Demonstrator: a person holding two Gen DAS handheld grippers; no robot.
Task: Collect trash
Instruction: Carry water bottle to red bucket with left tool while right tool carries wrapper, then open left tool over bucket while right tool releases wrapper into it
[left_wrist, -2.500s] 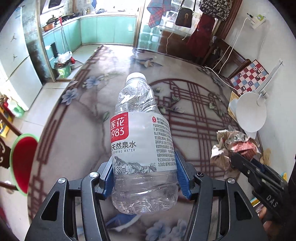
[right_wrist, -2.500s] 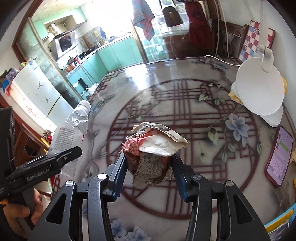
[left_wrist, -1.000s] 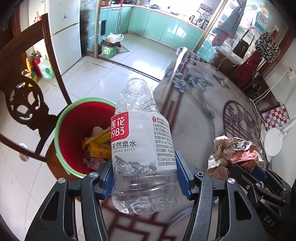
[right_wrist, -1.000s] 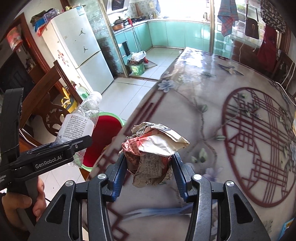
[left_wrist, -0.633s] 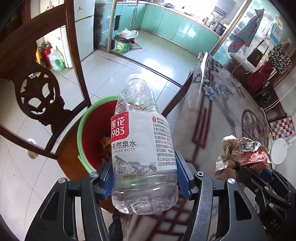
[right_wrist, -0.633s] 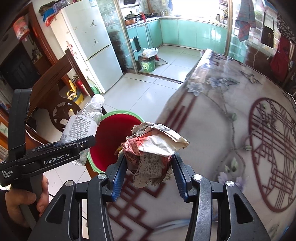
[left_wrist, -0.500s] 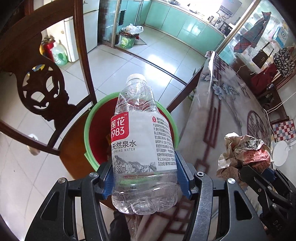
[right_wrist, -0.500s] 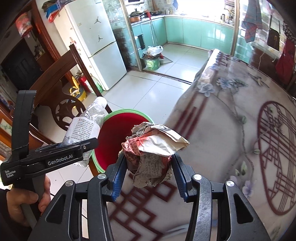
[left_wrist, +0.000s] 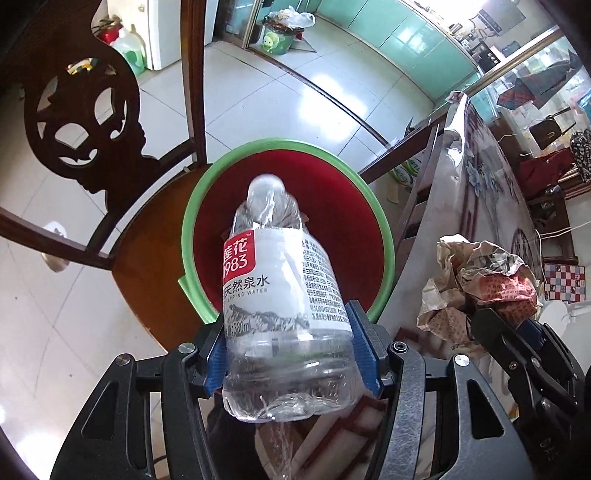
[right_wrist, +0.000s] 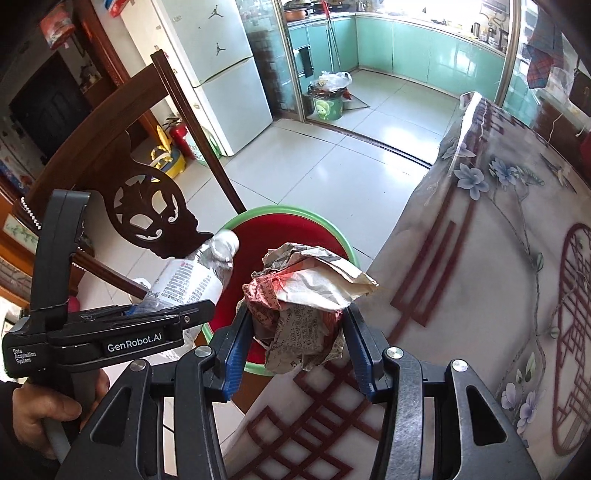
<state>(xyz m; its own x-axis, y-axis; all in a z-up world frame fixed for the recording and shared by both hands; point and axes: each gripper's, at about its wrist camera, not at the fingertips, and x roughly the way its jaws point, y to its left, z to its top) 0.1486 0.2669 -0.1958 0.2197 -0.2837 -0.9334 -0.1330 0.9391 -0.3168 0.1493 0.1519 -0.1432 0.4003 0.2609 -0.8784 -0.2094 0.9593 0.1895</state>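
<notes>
With the left claw (left_wrist: 291, 354) gripping the water bottle (left_wrist: 284, 295) over the red bin (left_wrist: 288, 184) and the right claw (right_wrist: 295, 350) clamping crumpled paper (right_wrist: 306, 295) at the bin's 5 o'clock rim, dropping both probably comes next.

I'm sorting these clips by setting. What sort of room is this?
Most likely a home dining area opening onto a kitchen: a carved wooden chair beside a table with a flowered cover, a white fridge, and teal kitchen cabinets past the doorway.
</notes>
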